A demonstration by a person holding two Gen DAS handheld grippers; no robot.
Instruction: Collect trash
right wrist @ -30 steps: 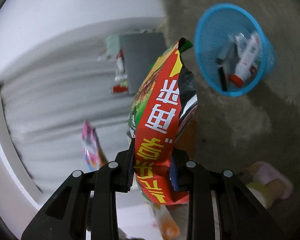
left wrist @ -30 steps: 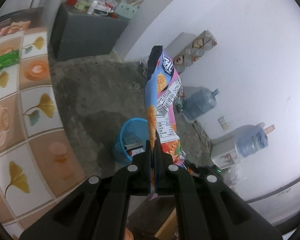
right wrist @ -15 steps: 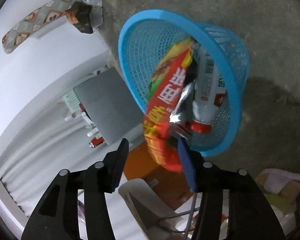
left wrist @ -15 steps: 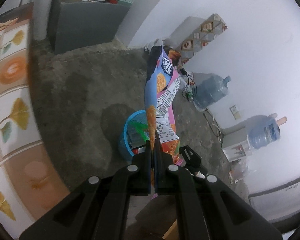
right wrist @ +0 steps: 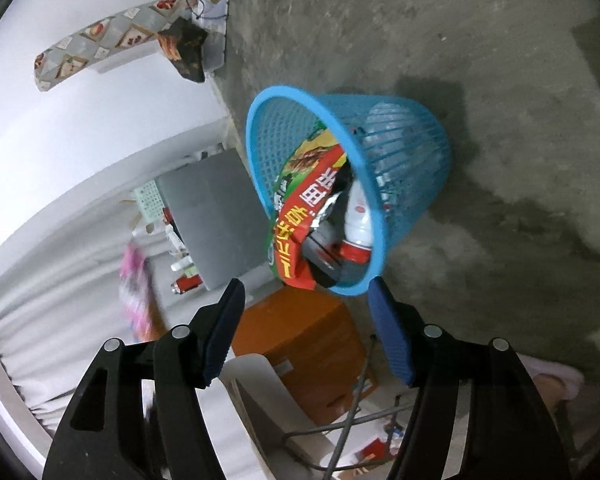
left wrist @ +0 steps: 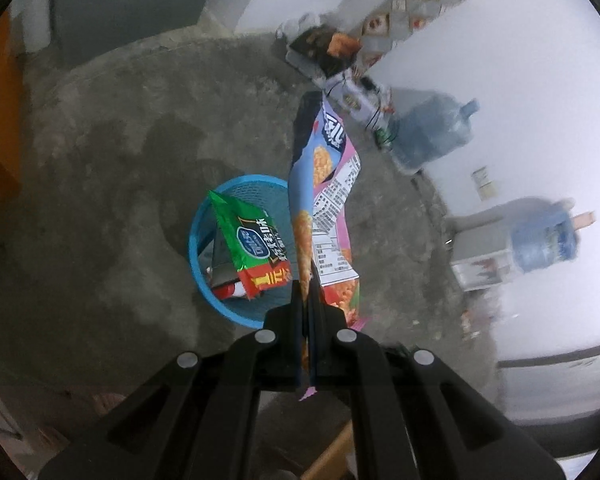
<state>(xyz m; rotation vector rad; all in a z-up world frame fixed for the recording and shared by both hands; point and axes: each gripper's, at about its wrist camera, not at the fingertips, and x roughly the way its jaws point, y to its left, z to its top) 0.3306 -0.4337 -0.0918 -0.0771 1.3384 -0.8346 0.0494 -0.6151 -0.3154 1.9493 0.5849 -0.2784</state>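
Note:
My left gripper [left wrist: 309,300] is shut on a blue and pink snack bag [left wrist: 326,184] that stands up above the blue mesh basket [left wrist: 204,224]. A red and green snack bag [left wrist: 252,242] lies in that basket. In the right wrist view my right gripper [right wrist: 306,292] is open and empty just above the basket [right wrist: 412,148]. The red and green bag [right wrist: 304,200] leans inside it, sticking over the rim beside a white and red bottle [right wrist: 358,220].
Concrete floor [right wrist: 500,80] surrounds the basket. Two water jugs [left wrist: 432,132] and boxes stand along the white wall. An orange box [right wrist: 312,336], a white chair and a grey cabinet [right wrist: 216,216] are near the right gripper.
My right gripper opened and let go of the red and green bag, which now rests in the basket. My left gripper carried the blue and pink bag closer over the basket.

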